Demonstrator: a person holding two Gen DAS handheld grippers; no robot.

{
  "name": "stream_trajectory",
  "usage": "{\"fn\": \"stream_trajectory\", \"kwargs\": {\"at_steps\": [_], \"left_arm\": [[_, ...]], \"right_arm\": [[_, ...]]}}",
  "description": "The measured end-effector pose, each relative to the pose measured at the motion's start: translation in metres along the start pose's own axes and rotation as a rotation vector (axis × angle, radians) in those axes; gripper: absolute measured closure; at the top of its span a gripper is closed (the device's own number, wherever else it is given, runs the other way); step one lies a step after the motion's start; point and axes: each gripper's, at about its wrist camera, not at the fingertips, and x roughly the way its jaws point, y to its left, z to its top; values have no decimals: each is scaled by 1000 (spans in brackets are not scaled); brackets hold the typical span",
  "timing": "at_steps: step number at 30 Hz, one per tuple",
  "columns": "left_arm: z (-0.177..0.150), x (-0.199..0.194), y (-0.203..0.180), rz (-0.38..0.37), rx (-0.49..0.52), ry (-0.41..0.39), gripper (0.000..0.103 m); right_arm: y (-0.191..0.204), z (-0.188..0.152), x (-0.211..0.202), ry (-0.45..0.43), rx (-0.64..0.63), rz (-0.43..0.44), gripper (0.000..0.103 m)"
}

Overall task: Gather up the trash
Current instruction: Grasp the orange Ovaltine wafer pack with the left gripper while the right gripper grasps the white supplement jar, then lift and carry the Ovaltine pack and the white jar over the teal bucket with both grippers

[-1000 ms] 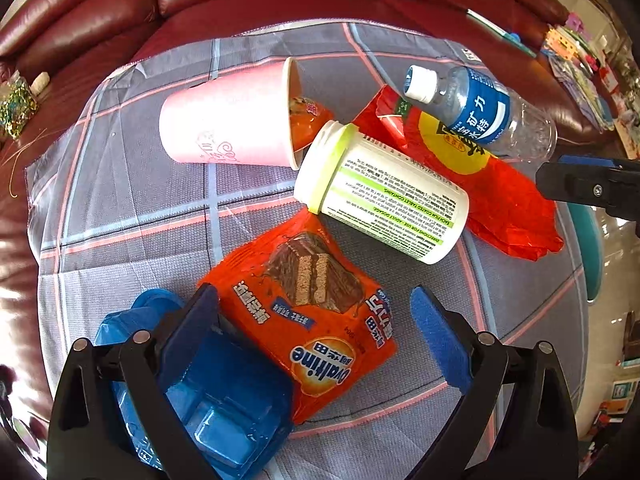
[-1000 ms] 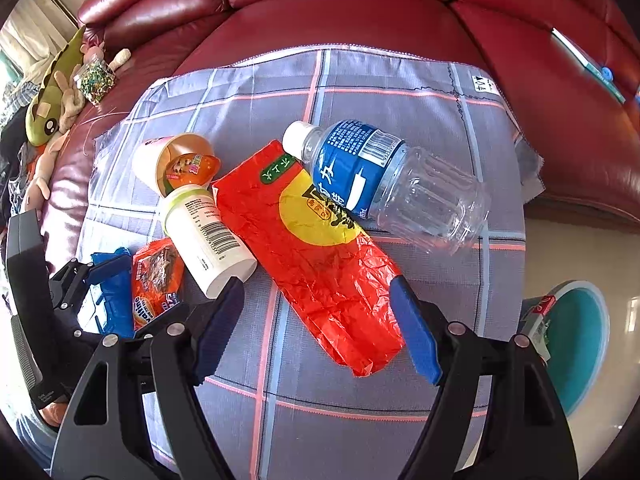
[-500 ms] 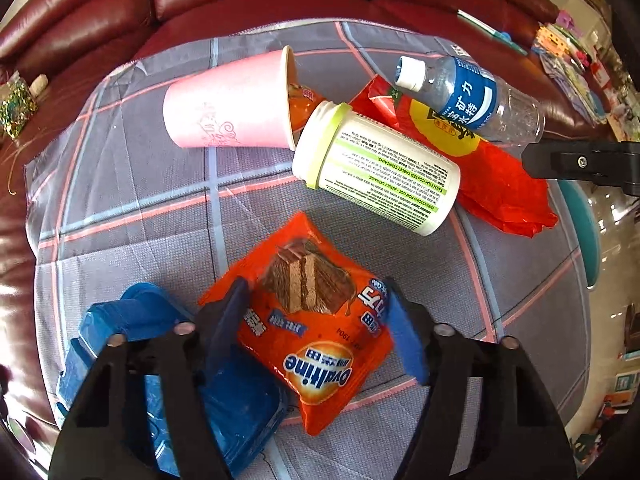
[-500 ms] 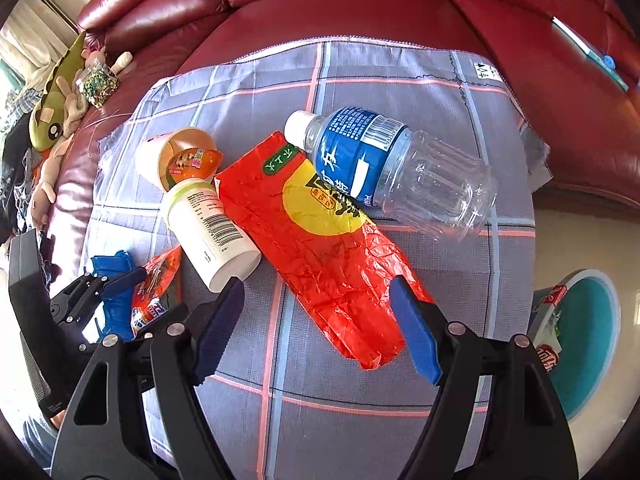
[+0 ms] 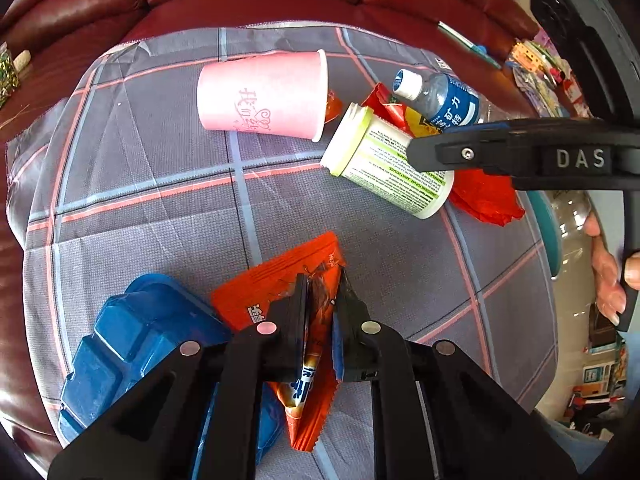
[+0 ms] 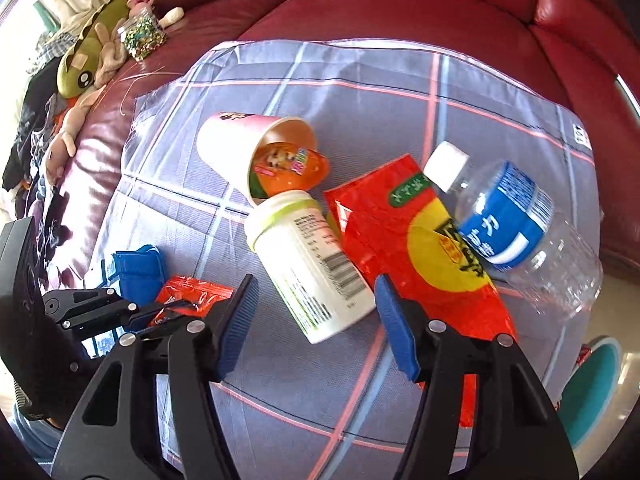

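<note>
My left gripper [image 5: 320, 312] is shut on the orange Ovaltine snack wrapper [image 5: 276, 280], pinching it beside a blue plastic tray [image 5: 136, 344]. My right gripper [image 6: 316, 300] is open, its fingers on either side of the near end of a white bottle with a green lid [image 6: 308, 264]. A pink paper cup [image 6: 240, 148] lies on its side with an orange jelly cup [image 6: 288, 168] in its mouth. A red and yellow bag [image 6: 416, 248] lies under a clear water bottle [image 6: 516, 232] with a blue label. The left gripper [image 6: 140, 312] and wrapper [image 6: 192, 292] show at the right wrist view's left.
Everything lies on a grey plaid cloth [image 5: 160, 200] spread over a dark red leather sofa [image 6: 400, 8]. A teal bin [image 6: 592, 384] stands on the floor at the right. A plush toy [image 6: 84, 60] and a glitter jar [image 6: 142, 38] sit at the far left.
My left gripper has closed on the Ovaltine wrapper, crumpling it. My right gripper has moved left from over the red bag to the white bottle, still open.
</note>
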Motion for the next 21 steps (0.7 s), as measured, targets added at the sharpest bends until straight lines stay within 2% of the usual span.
{"fn": "stream_trajectory", "kwargs": {"at_steps": [2,3,4,6,11,16,21], "left_arm": [[-4,-4,4,-18,0,-2,84],[-5,-6,6,-25,-2,-8,67],[-7,-10,7,-24,4,-18,56],[-10,-14,7,-11,20,-32,51],[-16,-17,9,-2,19,-35,47],[-20,-14,1,35,36,-27,33],[-21,-9,-8,104,32,-16,26]], "right_arm": [[10,6,9,15,-31,-2,46],[14,9,15,24,-45,-3,46],[15,12,20,37,-49,2,46],[17,15,32,67,-51,15,46],[14,9,54,111,-21,58,51],[-1,-10,30,67,52,105,51],[-18,-34,-3,18,93,120,51]]}}
